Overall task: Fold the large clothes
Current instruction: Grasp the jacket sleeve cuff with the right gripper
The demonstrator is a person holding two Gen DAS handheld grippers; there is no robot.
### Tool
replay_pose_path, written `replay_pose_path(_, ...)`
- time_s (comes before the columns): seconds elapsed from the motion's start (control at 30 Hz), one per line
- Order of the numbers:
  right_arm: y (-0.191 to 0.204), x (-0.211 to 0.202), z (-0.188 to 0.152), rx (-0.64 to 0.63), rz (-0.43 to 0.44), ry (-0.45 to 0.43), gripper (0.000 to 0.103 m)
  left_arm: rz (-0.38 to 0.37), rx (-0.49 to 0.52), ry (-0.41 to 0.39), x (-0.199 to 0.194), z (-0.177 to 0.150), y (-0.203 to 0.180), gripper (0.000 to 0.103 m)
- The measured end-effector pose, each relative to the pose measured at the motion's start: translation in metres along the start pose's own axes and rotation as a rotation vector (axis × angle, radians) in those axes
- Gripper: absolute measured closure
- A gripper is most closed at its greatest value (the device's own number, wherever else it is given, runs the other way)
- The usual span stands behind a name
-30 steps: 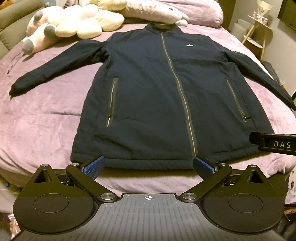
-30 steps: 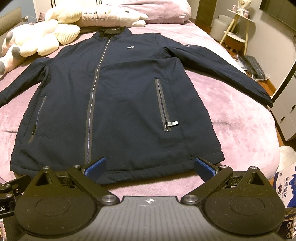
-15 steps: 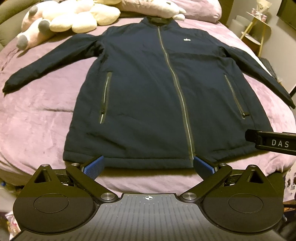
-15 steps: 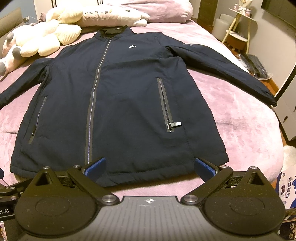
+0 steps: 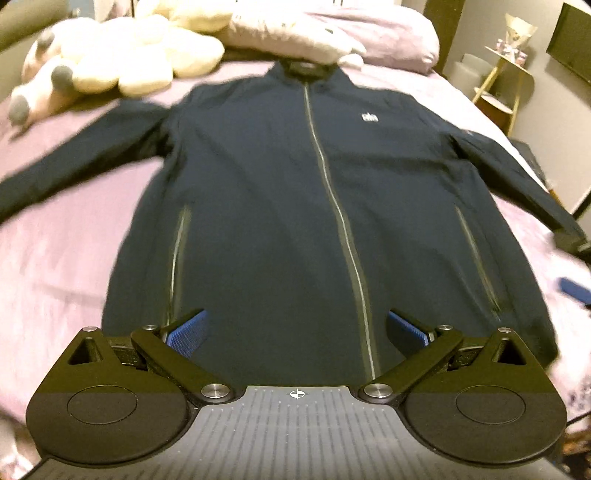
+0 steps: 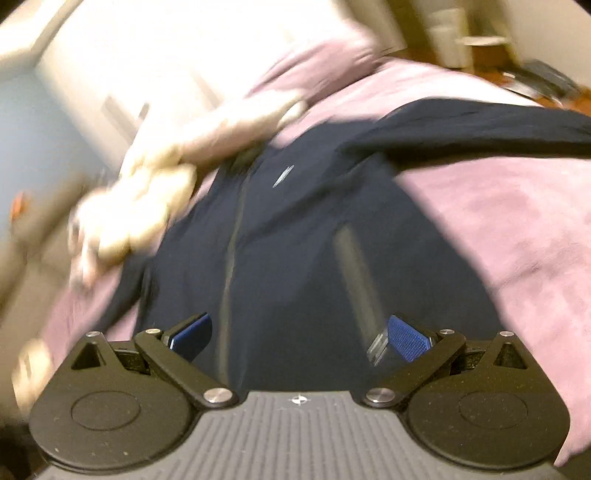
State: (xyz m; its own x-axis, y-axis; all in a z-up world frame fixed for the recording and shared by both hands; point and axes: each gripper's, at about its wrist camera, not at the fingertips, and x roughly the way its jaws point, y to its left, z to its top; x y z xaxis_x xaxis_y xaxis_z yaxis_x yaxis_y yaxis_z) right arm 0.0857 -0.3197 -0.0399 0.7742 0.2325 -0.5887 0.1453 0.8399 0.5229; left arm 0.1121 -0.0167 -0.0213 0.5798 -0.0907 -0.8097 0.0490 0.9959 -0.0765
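1. Left wrist view: the left tool [image 5: 295, 328] stands with its jaws spread wide and nothing between them. Its blue pads [image 5: 186, 330] sit over the lower part of the navy jacket [image 5: 280, 206], close above the hem.
2. The jacket lies flat, front up, on the bed [image 5: 55, 266], straight ahead of the left tool. Its zip [image 5: 332, 206] runs just right of the tool's centre line.
3. Surroundings, left wrist view: plush toys [image 5: 110, 70] lie beyond the tool to the far left, past one sleeve. A pillow [image 5: 332, 33] lies at the far end, touching the collar. A blue pad of the right tool [image 5: 574, 290] shows at the right edge, beside the jacket's side. Nothing lies on the jacket between the tool and the collar.
4. Long axis, left wrist view: the jacket runs away from the tool, hem nearest and collar farthest. The sleeves spread out to either side.
5. Right wrist view, heavily blurred: the right tool [image 6: 299, 334] has its jaws wide apart and holds nothing. The jacket [image 6: 288, 258] lies directly ahead of and beneath its pads.
6. A pocket zip pull [image 6: 376, 347] sits just beside the right-hand pad [image 6: 408, 338]; whether they touch I cannot tell.
7. Plush toys [image 6: 147, 199] lie ahead to the left, on the bed [image 6: 498, 221].
8. Here the collar end is farthest from the tool, and one sleeve [image 6: 480, 129] stretches to the far right.
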Motion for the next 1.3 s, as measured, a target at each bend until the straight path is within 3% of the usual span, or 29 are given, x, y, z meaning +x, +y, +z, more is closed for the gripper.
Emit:
replay_pose_path(0.13,-0.081,0.003,0.057,0.204,-0.089,-0.200,0.002,0.006,0.004,-0.074,0.035,0.043,-0.004,0.000)
replay_pose_path(0.2,-0.129,0.008,0.077,0.340,-0.128,-0.254,0.002,0.018,-0.027,-0.111,0.057,0.062,-0.003,0.000)
replay_pose_path(0.27,-0.180,0.011,0.091,0.498,-0.148,-0.315,0.012,0.026,-0.051,-0.121,0.081,0.078,-0.005,0.000)
replay_pose_path(0.33,-0.220,0.015,0.099,0.618,-0.165,-0.375,0.036,0.037,-0.069,-0.114,0.106,0.092,-0.007,0.000)
replay_pose_path(0.43,-0.261,0.024,0.104,0.727,-0.192,-0.460,0.039,0.061,-0.078,-0.107,0.139,0.107,-0.009,0.000)
replay_pose_path(0.57,-0.303,0.046,0.105,0.840,-0.200,-0.492,0.041,0.035,-0.106,-0.085,0.163,0.124,-0.016,0.000)
replay_pose_path(0.6,-0.305,0.052,0.106,0.839,-0.188,-0.511,0.038,0.007,-0.097,-0.101,0.164,0.131,-0.023,0.000)
replay_pose_path(0.73,-0.305,0.064,0.119,0.778,-0.148,-0.533,0.010,-0.072,-0.031,-0.145,0.170,0.161,-0.067,0.000)
replay_pose_path(0.8,-0.299,0.070,0.133,0.742,-0.178,-0.508,0.011,-0.105,-0.009,-0.161,0.178,0.174,-0.092,0.000)
replay_pose_path(0.87,-0.298,0.072,0.144,0.708,-0.188,-0.496,0.032,-0.158,0.008,-0.171,0.190,0.185,-0.115,0.000)
replay_pose_path(0.9,-0.299,0.070,0.143,0.707,-0.208,-0.482,0.057,-0.193,0.011,-0.174,0.195,0.190,-0.124,0.000)
replay_pose_path(0.93,-0.301,0.071,0.143,0.715,-0.227,-0.464,0.073,-0.227,0.019,-0.189,0.199,0.196,-0.135,0.000)
replay_pose_path(1.0,-0.307,0.070,0.138,0.718,-0.232,-0.443,0.080,-0.283,0.054,-0.245,0.204,0.203,-0.156,0.000)
replay_pose_path(1.1,-0.298,0.068,0.140,0.625,-0.261,-0.429,0.081,-0.359,0.096,-0.293,0.215,0.216,-0.187,0.001)
replay_pose_path(1.17,-0.291,0.068,0.143,0.568,-0.291,-0.427,0.082,-0.378,0.097,-0.261,0.230,0.219,-0.201,0.008)
replay_pose_path(1.27,-0.287,0.069,0.142,0.533,-0.312,-0.422,0.082,-0.353,0.068,-0.131,0.269,0.220,-0.210,0.038)
replay_pose_path(1.3,-0.286,0.069,0.142,0.524,-0.316,-0.420,0.083,-0.350,0.051,-0.082,0.281,0.217,-0.210,0.041)
